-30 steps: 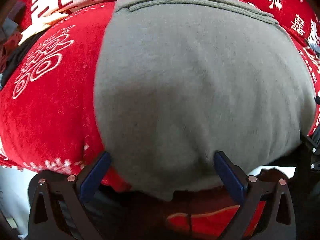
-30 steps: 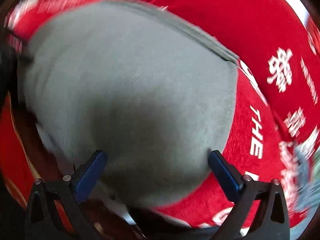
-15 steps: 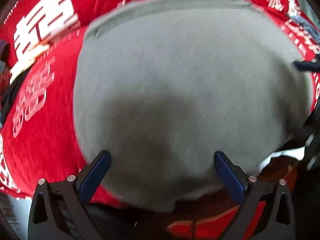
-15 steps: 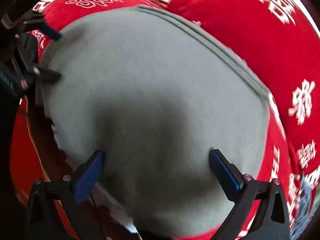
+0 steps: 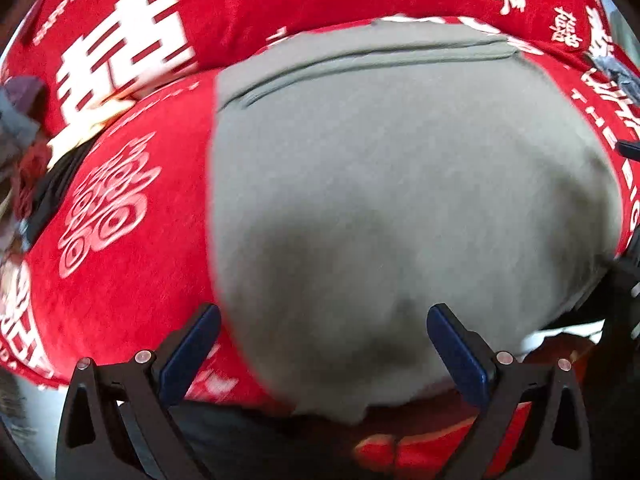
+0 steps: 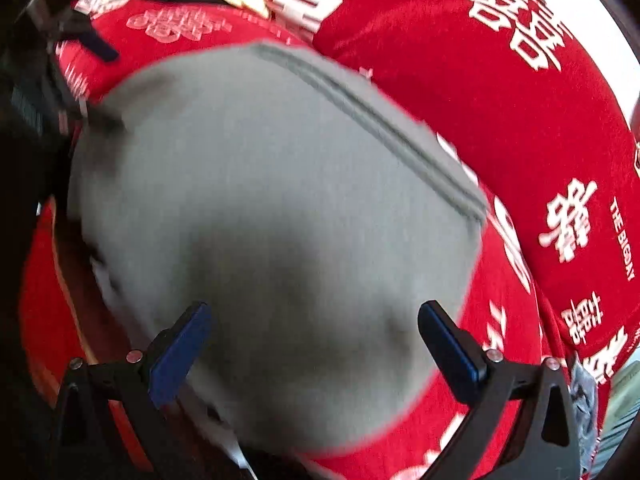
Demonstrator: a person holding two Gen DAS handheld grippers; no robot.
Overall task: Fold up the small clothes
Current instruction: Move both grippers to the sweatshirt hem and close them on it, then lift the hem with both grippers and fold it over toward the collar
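Note:
A grey garment (image 5: 392,184) lies flat on a red cloth with white characters (image 5: 120,208); its hemmed edge is at the far side. My left gripper (image 5: 324,344) is open and empty, hovering over the garment's near left part. In the right wrist view the same grey garment (image 6: 260,208) fills the middle. My right gripper (image 6: 316,340) is open and empty over its near right part. The left gripper's blue finger (image 6: 100,46) shows at the far left of the right wrist view.
The red cloth (image 6: 500,140) covers the surface around the garment. A pile of other clothes (image 5: 20,128) lies at the far left in the left wrist view. A dark edge and red box (image 5: 420,452) lie near the front.
Both grippers stay open and have shifted slightly over the garment; the left view swung back left, showing more red cloth. The garment lies as before.

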